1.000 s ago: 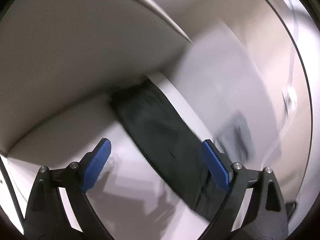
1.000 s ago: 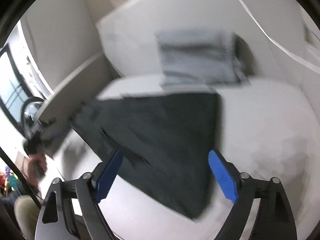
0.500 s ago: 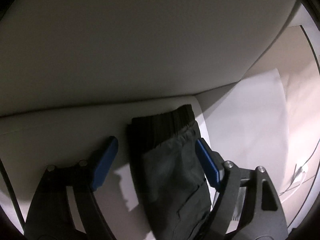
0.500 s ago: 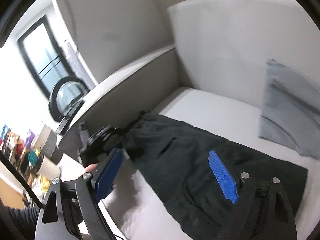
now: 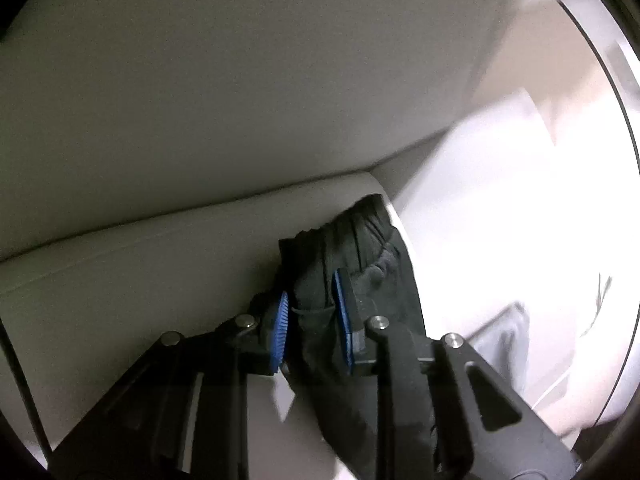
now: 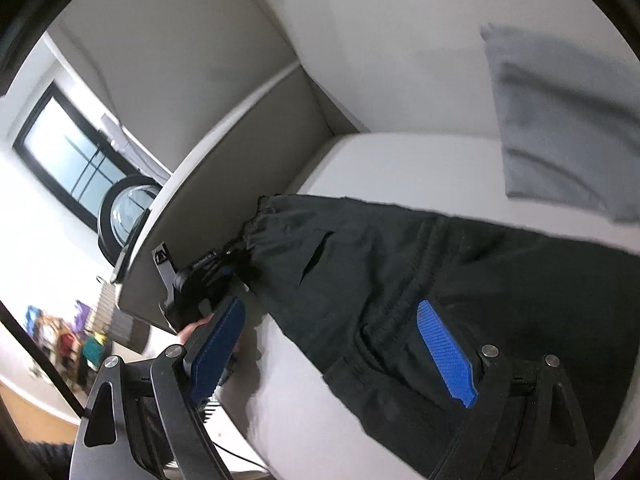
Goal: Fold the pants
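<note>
Black pants [image 6: 400,264] lie spread on a pale sofa seat [image 6: 400,160], the elastic waistband toward the armrest. In the left wrist view the bunched waistband [image 5: 352,240] sits between my blue pads. The left gripper [image 5: 310,312] has its jaws closing, and both pads press on the fabric. The right wrist view shows the same gripper [image 6: 236,260] at the waistband corner, held by a hand [image 6: 192,326]. My right gripper [image 6: 332,344] hovers open over the middle of the pants, with nothing between its fingers.
A grey pillow [image 6: 560,120] leans on the sofa back at the right. The sofa armrest [image 6: 240,140] rises just behind the waistband. Beyond it are a dark-framed window [image 6: 68,152] and a round glass object [image 6: 124,212].
The left gripper came down over the waistband and drew its jaws together on it. The right gripper swung sideways across the pants toward the waistband end, still wide.
</note>
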